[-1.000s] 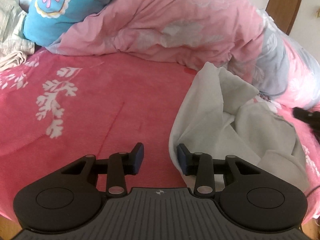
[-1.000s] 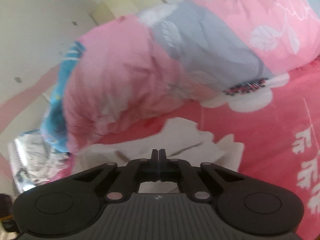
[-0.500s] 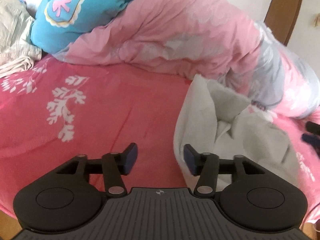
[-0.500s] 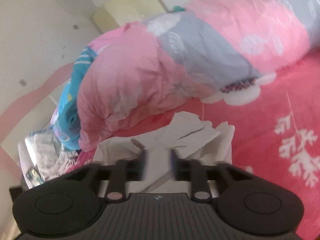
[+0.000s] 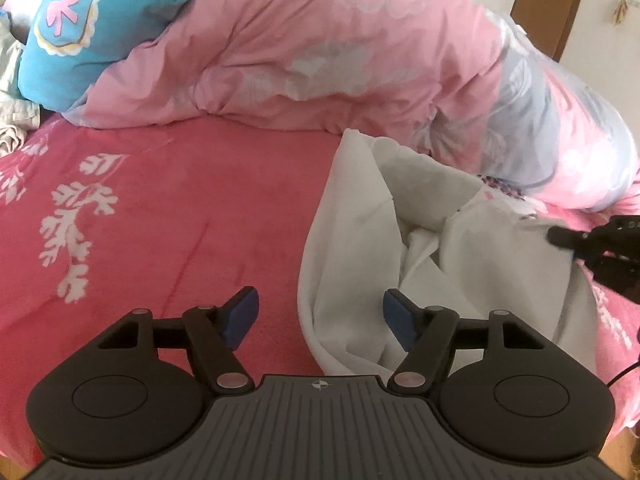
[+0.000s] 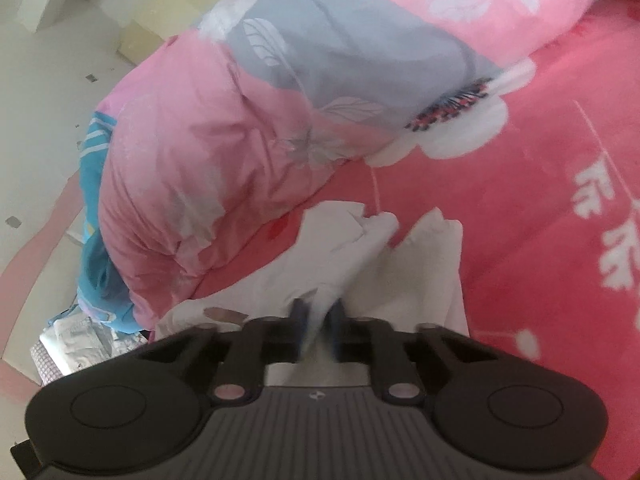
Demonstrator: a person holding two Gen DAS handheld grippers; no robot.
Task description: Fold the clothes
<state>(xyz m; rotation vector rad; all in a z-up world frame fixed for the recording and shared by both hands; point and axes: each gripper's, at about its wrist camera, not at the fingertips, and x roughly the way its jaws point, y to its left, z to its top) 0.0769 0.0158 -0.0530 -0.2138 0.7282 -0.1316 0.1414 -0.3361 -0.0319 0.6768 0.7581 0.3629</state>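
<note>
your right gripper (image 6: 318, 320) pinches the white garment (image 5: 400, 248), crumpled on the pink bedspread (image 5: 180, 200). your left gripper (image 5: 320, 316) is opening, empty; the garment's near edge lies just ahead-right, running away from you.

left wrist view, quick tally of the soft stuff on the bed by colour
white garment: 1
pink quilt: 1
blue cushion: 1
beige clothes at the left edge: 1 pile, pieces cannot be told apart
total: 4, all on the red bedspread
</note>
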